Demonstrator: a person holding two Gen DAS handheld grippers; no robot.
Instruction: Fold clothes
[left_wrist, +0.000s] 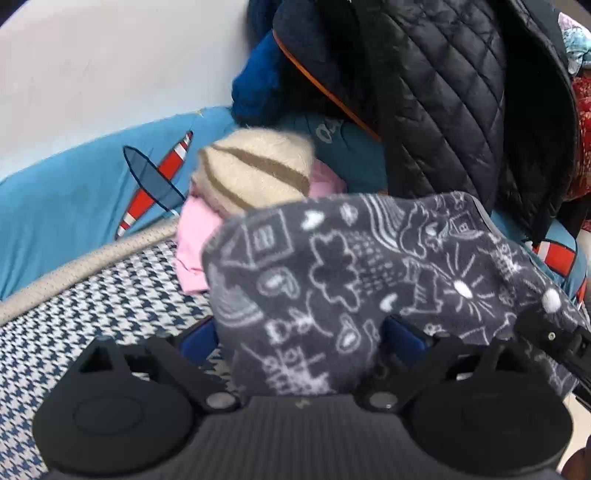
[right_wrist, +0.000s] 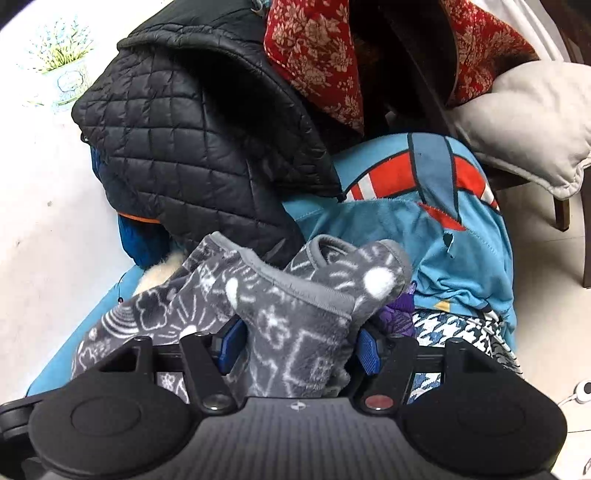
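Note:
A dark grey fleece garment (left_wrist: 351, 266) with white doodle print lies across the houndstooth cover (left_wrist: 92, 314). In the left wrist view it drapes between the blue pads (left_wrist: 195, 338) of my left gripper (left_wrist: 301, 338); the jaws stand wide and do not pinch it. In the right wrist view the same fleece (right_wrist: 288, 295), with its grey-trimmed edge, bunches between the jaws of my right gripper (right_wrist: 299, 347), which stand apart with a small gap at the right pad (right_wrist: 367, 350). Part of the right gripper (left_wrist: 554, 336) shows at the fleece's right edge.
Behind the fleece lie a cream striped knit (left_wrist: 255, 170) on a pink garment (left_wrist: 199, 236), a black quilted jacket (left_wrist: 443, 92), a blue aeroplane-print sheet (left_wrist: 74, 206) and a white wall. A red floral cloth (right_wrist: 314, 48) and a grey cushion (right_wrist: 524, 122) sit at the right.

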